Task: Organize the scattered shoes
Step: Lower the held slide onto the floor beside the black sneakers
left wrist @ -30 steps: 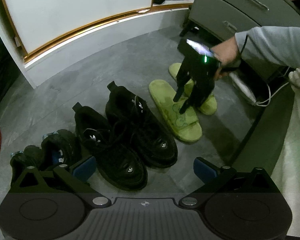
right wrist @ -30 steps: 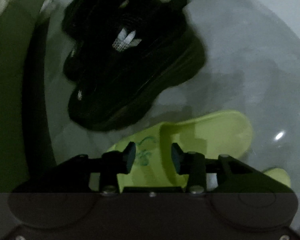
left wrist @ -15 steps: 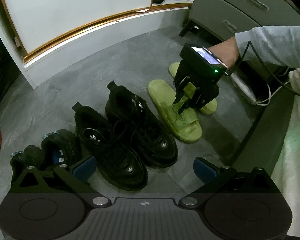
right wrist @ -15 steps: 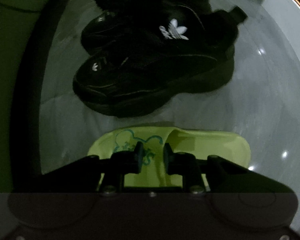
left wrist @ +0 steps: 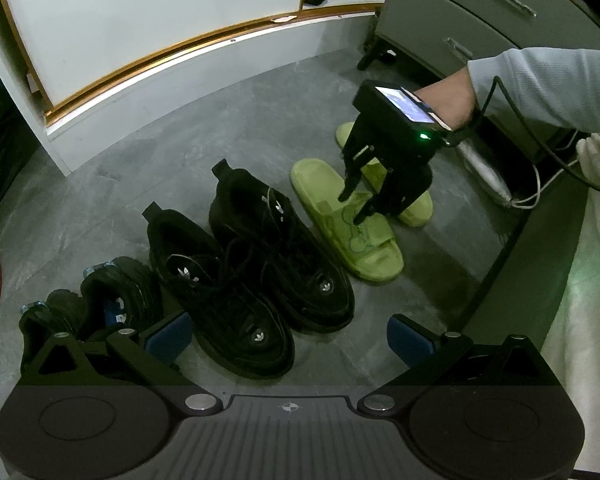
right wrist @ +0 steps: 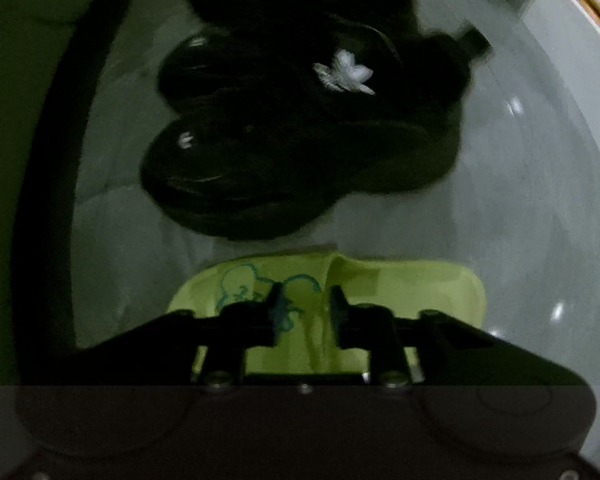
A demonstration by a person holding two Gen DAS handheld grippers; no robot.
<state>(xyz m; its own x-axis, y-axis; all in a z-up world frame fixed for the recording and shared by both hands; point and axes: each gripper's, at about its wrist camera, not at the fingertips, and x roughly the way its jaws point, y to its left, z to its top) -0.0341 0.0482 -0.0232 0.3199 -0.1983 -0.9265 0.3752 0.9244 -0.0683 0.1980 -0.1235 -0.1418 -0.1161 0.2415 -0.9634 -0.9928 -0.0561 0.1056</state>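
Observation:
A lime-green slide (left wrist: 352, 220) lies on the grey floor beside a pair of black sneakers (left wrist: 260, 272). My right gripper (left wrist: 354, 206) points down over the slide's strap. Its jaws are opening, with the strap's edge (right wrist: 332, 276) between the fingers and the pads off it. The second green slide (left wrist: 414, 208) lies just behind, partly hidden by that gripper. The nearer black sneaker (right wrist: 300, 152) fills the upper part of the right wrist view. My left gripper (left wrist: 288, 338) hangs open above the sneakers' toes, holding nothing.
Another dark pair of shoes with blue details (left wrist: 112, 304) sits at the lower left. A white cabinet base with gold trim (left wrist: 180, 64) runs along the back and a grey drawer unit (left wrist: 480, 12) stands at the right. Cables (left wrist: 540, 184) and white cloth (left wrist: 580, 280) lie at the right.
The right gripper rolled and nudged the green slide closer beside the sneakers. Its jaws pinched the strap half a second ago and have now spread apart. The left gripper stayed still.

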